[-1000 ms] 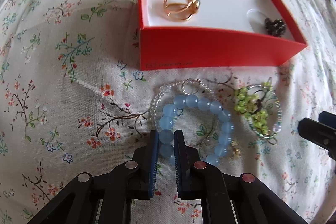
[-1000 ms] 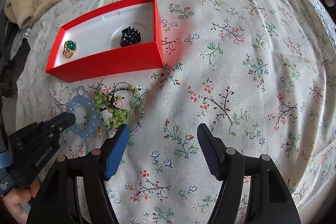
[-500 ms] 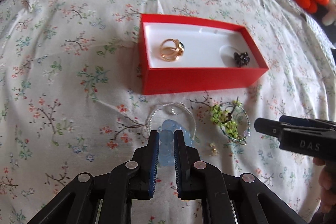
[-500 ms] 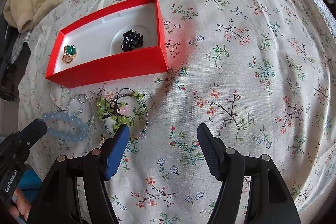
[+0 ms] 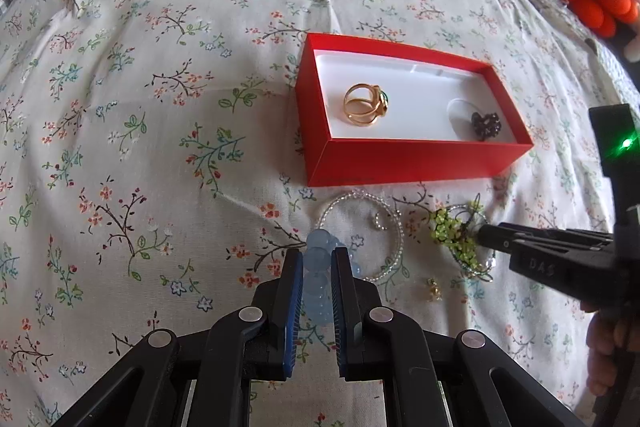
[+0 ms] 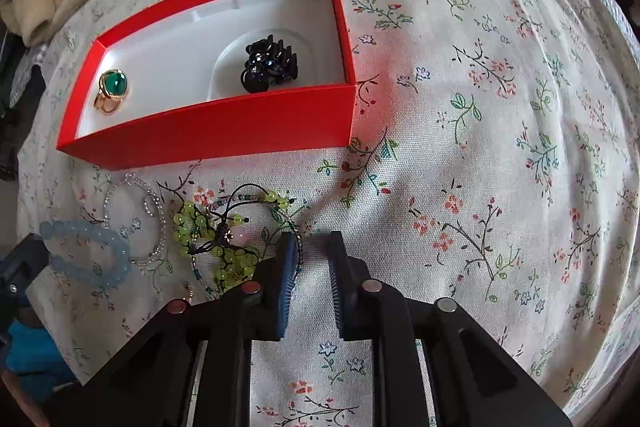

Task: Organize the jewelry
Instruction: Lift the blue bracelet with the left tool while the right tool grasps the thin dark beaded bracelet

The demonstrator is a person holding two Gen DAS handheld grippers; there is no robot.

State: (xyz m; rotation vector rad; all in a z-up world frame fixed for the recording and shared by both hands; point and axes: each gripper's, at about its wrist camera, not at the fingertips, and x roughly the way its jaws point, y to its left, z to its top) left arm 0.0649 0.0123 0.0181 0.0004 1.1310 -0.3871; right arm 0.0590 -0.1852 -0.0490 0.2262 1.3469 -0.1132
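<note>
Left wrist view: the left claw (image 5: pixel 316 267) is clamped nearly shut on a blue bead bracelet (image 5: pixel 318 247), whose beads bulge out above and below the pads. Straight ahead of the fingertips an open red box (image 5: pixel 400 159) sits on a flowered bedspread (image 5: pixel 160 147), with a gold ring (image 5: pixel 366 105) and a dark cluster piece (image 5: pixel 486 125) already inside. Between claw and box, just right of the fingertips, lies a clear bead bracelet (image 5: pixel 401 239). Further right lies a green bead bracelet (image 5: pixel 452 231), with the right claw (image 5: pixel 482 235) tipped onto it and a small gold earring (image 5: pixel 434 289) below.

Right wrist view: the right claw's jaws have just been closing and stand narrow. A thin beaded strand (image 6: pixel 298 251) of the green bracelet runs along the inner face of the left finger; whether the pads pinch it cannot be told. The box lies beyond the tips and to the left.

By this evidence the job is under halfway: two pieces are boxed, one is in a grip, and the clear bracelet, the green one and the earring are yet to go in.
</note>
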